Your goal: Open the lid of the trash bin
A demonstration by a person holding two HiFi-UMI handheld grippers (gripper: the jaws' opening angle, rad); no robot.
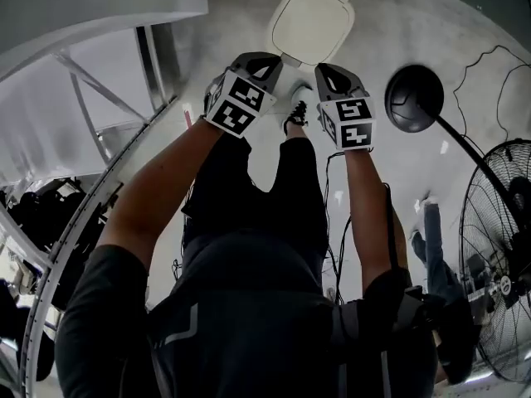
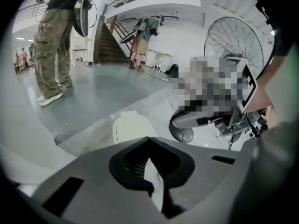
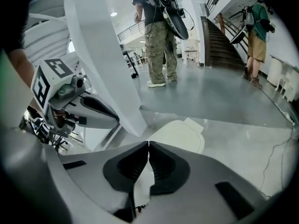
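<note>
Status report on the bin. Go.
Left gripper shut, empty. Right gripper shut, empty. Bin lid down, not yet gripped. Black stand base beside it, not blocking.

Caged fan (image 1: 502,264); black dome (image 1: 413,98), perhaps a stand base; bystander (image 3: 159,31) beyond.

I hold my left tongs (image 1: 267,66) and right tongs (image 1: 328,75) side by side. A cream rounded-square plastic bin lid (image 1: 312,25) lies just beyond their tips. A black round fan base (image 1: 413,98) sits right of my right tongs.
</note>
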